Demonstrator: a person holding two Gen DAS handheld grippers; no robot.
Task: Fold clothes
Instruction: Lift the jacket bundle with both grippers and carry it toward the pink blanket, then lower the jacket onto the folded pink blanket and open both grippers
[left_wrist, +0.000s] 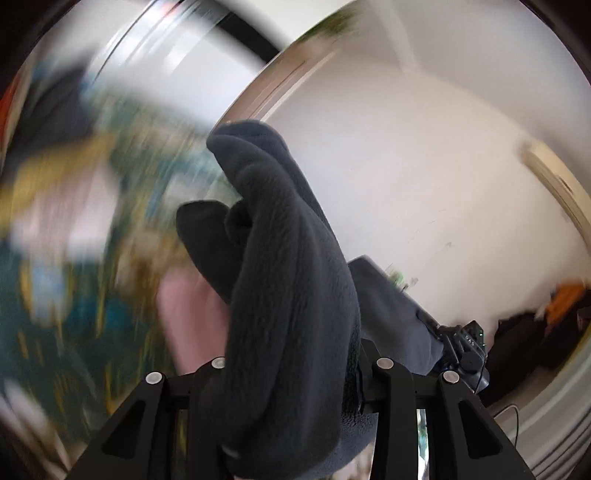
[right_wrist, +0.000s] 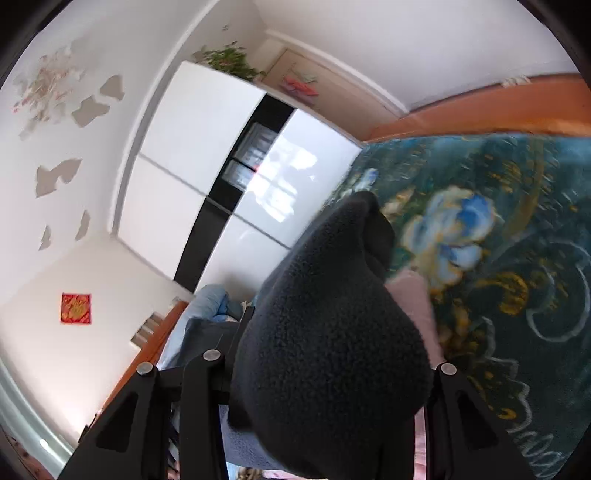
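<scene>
Where fleece (right_wrist: 332, 332) bunches, blanket (right_wrist: 498, 258) behind

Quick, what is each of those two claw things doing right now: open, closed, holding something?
Left gripper: closed on the dark fleece garment, bunched between its jaws.
Right gripper: closed on the same dark fleece garment.

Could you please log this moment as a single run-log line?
left gripper: shut on dark fleece garment | right gripper: shut on same garment | garment lifted above floral blanket
</scene>
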